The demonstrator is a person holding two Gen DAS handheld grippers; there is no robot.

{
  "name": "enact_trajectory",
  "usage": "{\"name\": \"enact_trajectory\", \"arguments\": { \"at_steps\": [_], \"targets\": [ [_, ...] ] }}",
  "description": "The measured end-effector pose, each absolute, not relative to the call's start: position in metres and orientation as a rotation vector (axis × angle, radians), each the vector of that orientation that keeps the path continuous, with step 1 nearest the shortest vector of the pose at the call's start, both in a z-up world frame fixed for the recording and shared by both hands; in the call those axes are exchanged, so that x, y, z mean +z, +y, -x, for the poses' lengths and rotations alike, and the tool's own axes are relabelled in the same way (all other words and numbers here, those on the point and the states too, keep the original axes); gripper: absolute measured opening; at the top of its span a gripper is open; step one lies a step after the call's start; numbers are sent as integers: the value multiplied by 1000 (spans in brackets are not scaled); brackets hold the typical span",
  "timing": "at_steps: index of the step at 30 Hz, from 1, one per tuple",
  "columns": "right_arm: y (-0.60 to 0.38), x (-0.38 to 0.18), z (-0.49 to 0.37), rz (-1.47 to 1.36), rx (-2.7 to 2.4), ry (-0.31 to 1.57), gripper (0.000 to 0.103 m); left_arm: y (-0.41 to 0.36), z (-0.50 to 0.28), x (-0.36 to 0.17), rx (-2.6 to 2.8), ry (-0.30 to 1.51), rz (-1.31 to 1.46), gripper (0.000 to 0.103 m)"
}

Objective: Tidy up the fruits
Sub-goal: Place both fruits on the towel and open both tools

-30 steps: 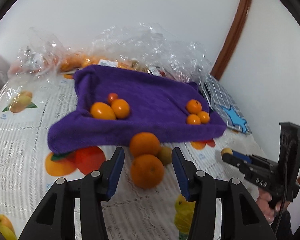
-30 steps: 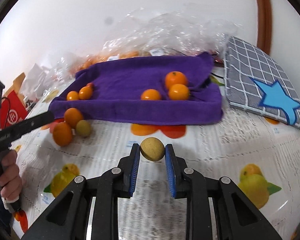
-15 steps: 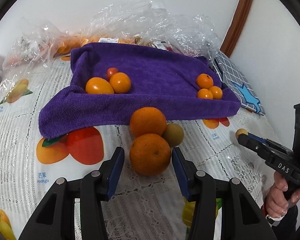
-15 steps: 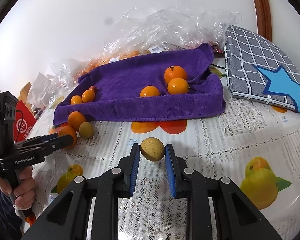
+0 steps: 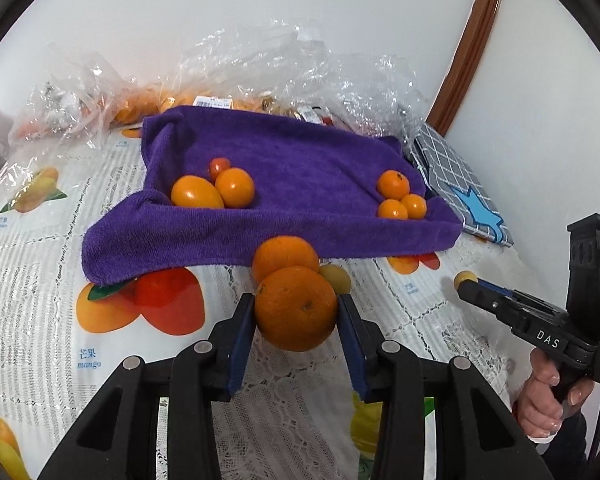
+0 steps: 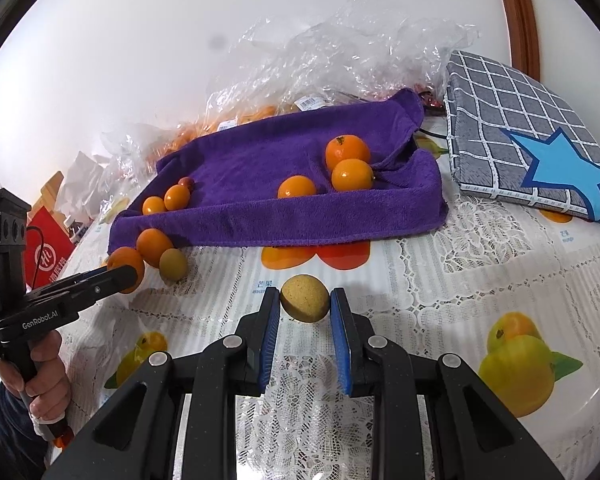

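Left gripper (image 5: pixel 296 312): its two blue-padded fingers (image 5: pixel 242 340) are pressing on either side of a big orange (image 5: pixel 296 308), gripping it just in front of the purple towel's near hem.
Right gripper (image 6: pixel 305 306): its fingers (image 6: pixel 269 336) are sitting on either side of a small speckled yellow fruit (image 6: pixel 305 298); the pads are looking very close to its skin, but I cannot tell whether they are actually pinching it. This one is lying out in front of the purple towel, well apart from the rest.
Purple towel (image 5: pixel 300 168): it is lying spread on the counter (image 5: pixel 32 280), edges rucked up, and it is carrying six fruits in two clusters.
Left cluster on the towel: three pieces are huddling together, an oval orange one (image 5: pixel 196 193), a round one (image 5: pixel 235 187) and a little red one (image 5: pixel 219 166) tucked behind them.
Right cluster on the towel: three small oranges (image 5: pixel 393 184) are touching each other near the towel's right corner.
Loose fruit off the towel: a second big orange (image 5: pixel 285 254) is resting against the towel's near hem, right behind the gripped one, and a small greenish-yellow fruit (image 5: pixel 336 276) is sitting just beside it.
Behind the towel: crumpled clear plastic bags (image 5: pixel 300 64) are piling up along the wall, with more orange fruit showing through; too blurred to count.
Right of the towel: one grey checked cushion (image 6: pixel 520 132) with a blue star is lying flat.
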State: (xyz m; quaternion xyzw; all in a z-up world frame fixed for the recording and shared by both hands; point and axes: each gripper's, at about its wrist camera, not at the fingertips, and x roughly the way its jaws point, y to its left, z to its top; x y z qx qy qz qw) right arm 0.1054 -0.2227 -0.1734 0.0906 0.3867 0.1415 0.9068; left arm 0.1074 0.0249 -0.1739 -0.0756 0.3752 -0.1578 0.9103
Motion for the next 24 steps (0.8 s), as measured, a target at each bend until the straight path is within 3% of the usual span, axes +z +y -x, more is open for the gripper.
{"name": "enact_trajectory", "arguments": {
  "at_steps": [24],
  "targets": [
    [-252, -114, -157, -115, 192, 680, 26, 71, -114, -143, -174, 677, 239, 39]
  ]
}}
